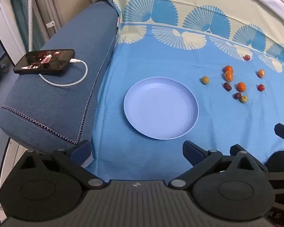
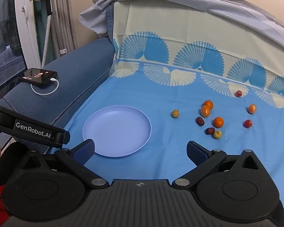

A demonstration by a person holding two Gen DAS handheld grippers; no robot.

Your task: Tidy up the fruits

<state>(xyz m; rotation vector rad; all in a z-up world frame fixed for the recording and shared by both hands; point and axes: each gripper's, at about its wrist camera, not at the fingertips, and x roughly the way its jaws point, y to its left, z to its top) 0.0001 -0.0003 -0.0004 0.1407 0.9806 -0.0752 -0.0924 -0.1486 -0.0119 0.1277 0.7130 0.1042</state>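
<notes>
Ten small fruits (image 2: 214,117) scattered on a blue fan-print cloth (image 2: 161,94) right of one round, smooth lavender plate (image 2: 116,131), all apart from it: four glossy orange citrus (image 2: 218,122), two wrinkled dark-red dates (image 2: 200,121), two red round fruits (image 2: 247,123), two yellow-green ones (image 2: 217,134). Nothing on the plate. Nearest the plate, one yellow-green fruit (image 1: 205,80). Left of the plate, one dark phone (image 1: 44,61) with one white looped cable (image 1: 72,79) on a denim-textured blue sofa arm (image 1: 66,94). Left tool (image 1: 136,151) spread wide, holding nothing, near side of the plate. Right tool (image 2: 141,150) likewise wide and unloaded, its left finger overlapping the plate's near rim in view.
</notes>
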